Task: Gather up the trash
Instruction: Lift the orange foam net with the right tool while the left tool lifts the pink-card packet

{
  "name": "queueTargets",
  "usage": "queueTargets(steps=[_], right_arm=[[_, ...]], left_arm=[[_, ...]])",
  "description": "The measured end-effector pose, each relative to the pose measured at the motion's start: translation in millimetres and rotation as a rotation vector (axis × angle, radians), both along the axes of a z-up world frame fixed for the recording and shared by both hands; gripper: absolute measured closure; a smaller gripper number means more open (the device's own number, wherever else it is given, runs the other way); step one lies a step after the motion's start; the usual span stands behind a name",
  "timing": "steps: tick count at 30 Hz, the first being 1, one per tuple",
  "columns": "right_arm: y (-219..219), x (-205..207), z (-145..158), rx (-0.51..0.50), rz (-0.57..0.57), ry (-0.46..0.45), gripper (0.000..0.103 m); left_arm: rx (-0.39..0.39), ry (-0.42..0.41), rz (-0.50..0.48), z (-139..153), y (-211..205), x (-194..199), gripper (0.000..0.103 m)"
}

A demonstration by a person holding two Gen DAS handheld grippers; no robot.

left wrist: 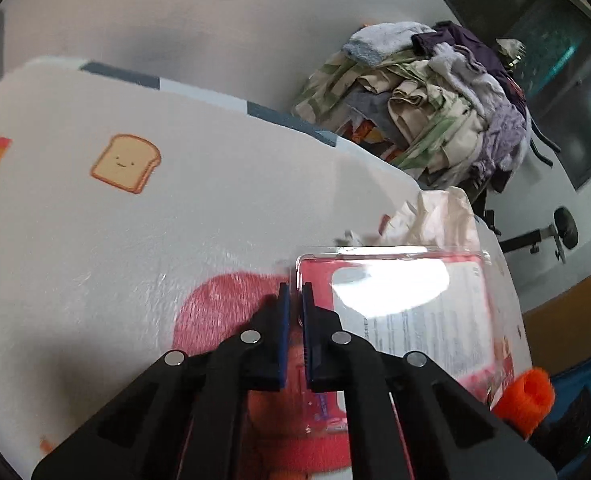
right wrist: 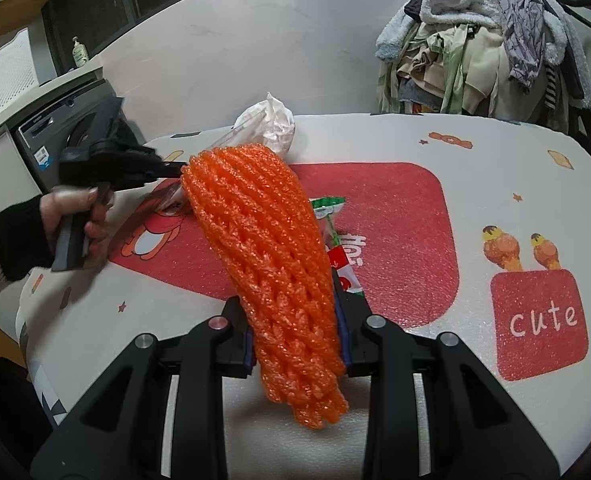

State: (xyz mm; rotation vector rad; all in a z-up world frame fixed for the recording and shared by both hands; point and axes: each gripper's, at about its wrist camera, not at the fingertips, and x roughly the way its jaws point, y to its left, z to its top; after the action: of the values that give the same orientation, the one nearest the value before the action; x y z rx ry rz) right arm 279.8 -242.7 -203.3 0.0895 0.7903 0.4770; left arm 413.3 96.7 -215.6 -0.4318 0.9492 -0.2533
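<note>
Left wrist view: looking forward along left gripper, very low and near the table mat, tilted, facing the clothes pile and wall
Right wrist view: looking forward along right gripper, higher over the mat, facing the clothes pile; left gripper seen from the side at far left
Shared part: same mat, same clothes pile, white bag, orange foam net
</note>
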Motion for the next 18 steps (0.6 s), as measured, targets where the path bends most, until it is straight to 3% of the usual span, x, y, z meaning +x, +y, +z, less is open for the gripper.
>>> queueTargets(steps=[10, 18], right_arm=[[2.9, -3.3, 2.7, -0.033, -0.021, -0.016, 0.071], [-5.1, -23.2, 35.2, 0.024, -0.063, -0.045, 0.071]], left_arm=[[0.011, -0.150, -0.075, 85.5, -2.8, -71.6, 0.100], [0.058, -0.200, -0.185, 136.9, -24.3, -134.7, 0.102]])
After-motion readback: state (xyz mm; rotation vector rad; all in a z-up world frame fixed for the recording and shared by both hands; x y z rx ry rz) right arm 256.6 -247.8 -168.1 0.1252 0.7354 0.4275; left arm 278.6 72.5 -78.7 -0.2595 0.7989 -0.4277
